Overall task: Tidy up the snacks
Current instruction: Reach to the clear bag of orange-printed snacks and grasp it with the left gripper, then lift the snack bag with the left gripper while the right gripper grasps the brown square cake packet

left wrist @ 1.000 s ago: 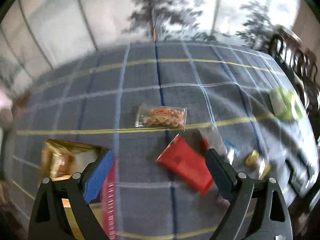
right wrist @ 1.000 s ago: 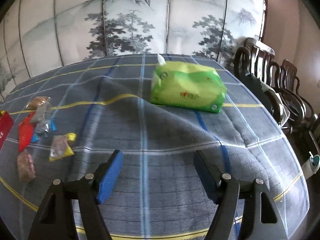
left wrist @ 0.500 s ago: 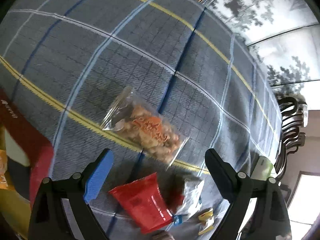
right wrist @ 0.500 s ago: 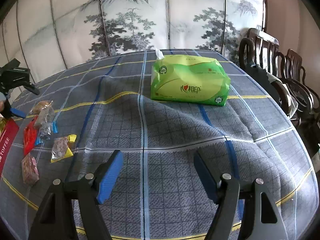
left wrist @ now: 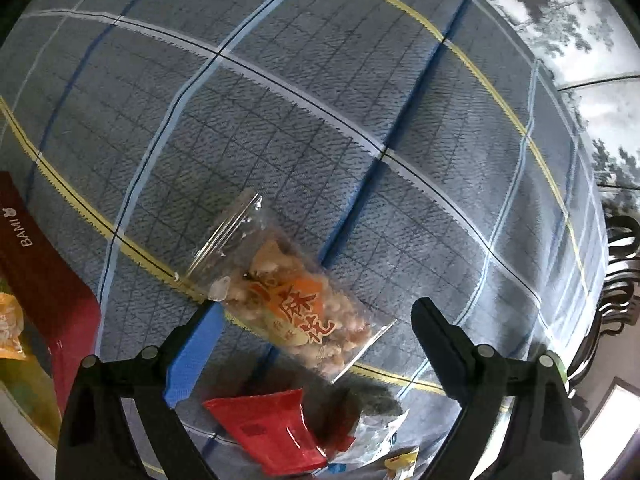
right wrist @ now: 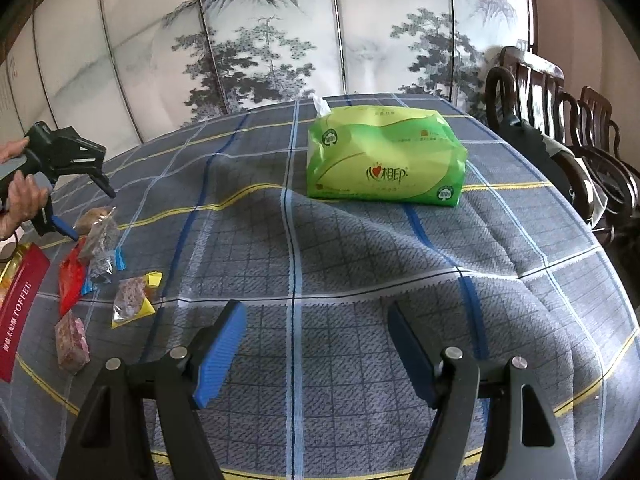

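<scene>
left gripper over the clear snack bag

2 grippers, both wide and empty. about 6 small snack packets lie by 1 red box (right wrist: 20,312). the left gripper (left wrist: 316,320) points down at the clear snack bag (left wrist: 288,308), which lies flat on the tablecloth (left wrist: 320,120) between its fingers, untouched. the right gripper (right wrist: 316,340) hangs well apart, near 1 green tissue pack (right wrist: 384,160).

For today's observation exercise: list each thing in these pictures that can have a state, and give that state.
left gripper: open, above the clear snack bag
right gripper: open, empty
clear snack bag: sealed, lying flat
red packet: lying flat
tissue pack: opened, a tissue sticking out
red box: open
</scene>
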The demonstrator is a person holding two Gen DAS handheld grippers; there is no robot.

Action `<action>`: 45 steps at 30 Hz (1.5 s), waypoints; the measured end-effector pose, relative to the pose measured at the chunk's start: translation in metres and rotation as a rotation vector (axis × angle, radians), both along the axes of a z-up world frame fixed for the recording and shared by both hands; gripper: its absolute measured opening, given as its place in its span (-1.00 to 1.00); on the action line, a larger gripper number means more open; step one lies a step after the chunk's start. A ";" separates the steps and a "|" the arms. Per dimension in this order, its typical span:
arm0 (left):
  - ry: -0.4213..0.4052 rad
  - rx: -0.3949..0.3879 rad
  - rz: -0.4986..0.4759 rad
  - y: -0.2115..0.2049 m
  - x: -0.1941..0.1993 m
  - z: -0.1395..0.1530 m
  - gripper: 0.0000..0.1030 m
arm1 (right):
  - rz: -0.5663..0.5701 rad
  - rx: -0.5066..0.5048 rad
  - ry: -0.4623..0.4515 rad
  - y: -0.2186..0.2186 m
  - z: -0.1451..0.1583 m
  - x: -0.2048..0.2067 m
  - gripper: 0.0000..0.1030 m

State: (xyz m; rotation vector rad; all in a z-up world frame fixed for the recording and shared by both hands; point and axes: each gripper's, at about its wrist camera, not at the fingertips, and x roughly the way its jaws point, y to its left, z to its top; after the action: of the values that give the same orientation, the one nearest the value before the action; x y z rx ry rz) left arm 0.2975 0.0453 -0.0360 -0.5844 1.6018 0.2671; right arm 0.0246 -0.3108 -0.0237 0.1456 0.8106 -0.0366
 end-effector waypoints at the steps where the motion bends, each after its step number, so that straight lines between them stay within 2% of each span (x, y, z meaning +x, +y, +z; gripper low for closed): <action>1: 0.009 0.016 0.001 -0.001 0.001 0.000 0.67 | 0.002 0.004 0.002 0.000 0.000 0.000 0.46; 2: 0.023 0.045 -0.001 -0.002 0.001 0.002 0.57 | 0.003 0.007 0.003 -0.001 -0.001 0.000 0.46; 4: 0.046 0.107 -0.005 -0.007 0.004 0.004 0.02 | 0.007 0.015 0.004 -0.001 -0.001 0.000 0.46; 6: 0.038 0.125 -0.023 -0.009 0.004 0.008 -0.27 | 0.005 0.019 0.004 -0.002 -0.001 0.000 0.46; 8: 0.026 0.118 -0.070 -0.010 0.004 0.010 -0.35 | 0.002 0.025 0.005 -0.003 -0.001 0.001 0.46; 10: -0.004 0.123 -0.106 -0.012 -0.004 0.013 -0.35 | -0.001 0.027 0.006 -0.004 -0.001 0.001 0.46; 12: -0.094 0.068 -0.129 -0.015 -0.016 0.022 -0.35 | -0.003 0.032 0.008 -0.004 -0.002 0.001 0.46; 15: -0.220 0.158 -0.232 -0.026 -0.038 0.051 -0.35 | -0.007 0.040 0.014 -0.006 -0.003 0.002 0.46; 19: -0.296 0.110 -0.221 -0.016 -0.068 0.073 -0.35 | -0.014 0.039 0.019 -0.006 -0.003 0.001 0.46; 24: -0.350 0.037 -0.193 -0.008 -0.113 0.085 -0.34 | -0.014 0.029 0.030 -0.005 -0.004 0.004 0.46; 31: -0.366 -0.025 -0.267 -0.016 -0.185 0.075 -0.34 | -0.003 0.025 -0.025 -0.001 0.002 0.000 0.46; 34: -0.378 -0.026 -0.296 -0.023 -0.210 0.074 -0.34 | 0.088 0.052 -0.075 0.011 0.010 -0.012 0.46; 36: -0.382 -0.032 -0.308 -0.025 -0.226 0.074 -0.34 | 0.197 0.149 -0.101 0.028 0.019 -0.025 0.46; 38: -0.393 -0.036 -0.322 -0.027 -0.237 0.076 -0.34 | 0.302 0.164 -0.131 0.051 0.031 -0.036 0.46; 40: -0.410 -0.036 -0.331 -0.025 -0.252 0.081 -0.34 | 0.435 0.111 -0.149 0.089 0.044 -0.044 0.46; 42: -0.432 -0.028 -0.344 -0.024 -0.267 0.087 -0.34 | 0.546 0.035 -0.124 0.127 0.047 -0.043 0.46; 45: -0.454 -0.024 -0.344 -0.017 -0.284 0.093 -0.34 | 0.597 -0.039 -0.094 0.156 0.038 -0.034 0.46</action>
State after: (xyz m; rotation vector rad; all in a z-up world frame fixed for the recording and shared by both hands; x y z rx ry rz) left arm 0.0139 0.0280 0.0572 -0.3461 1.2360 -0.1363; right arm -0.0093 -0.1553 0.0141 -0.1348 0.7327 0.5137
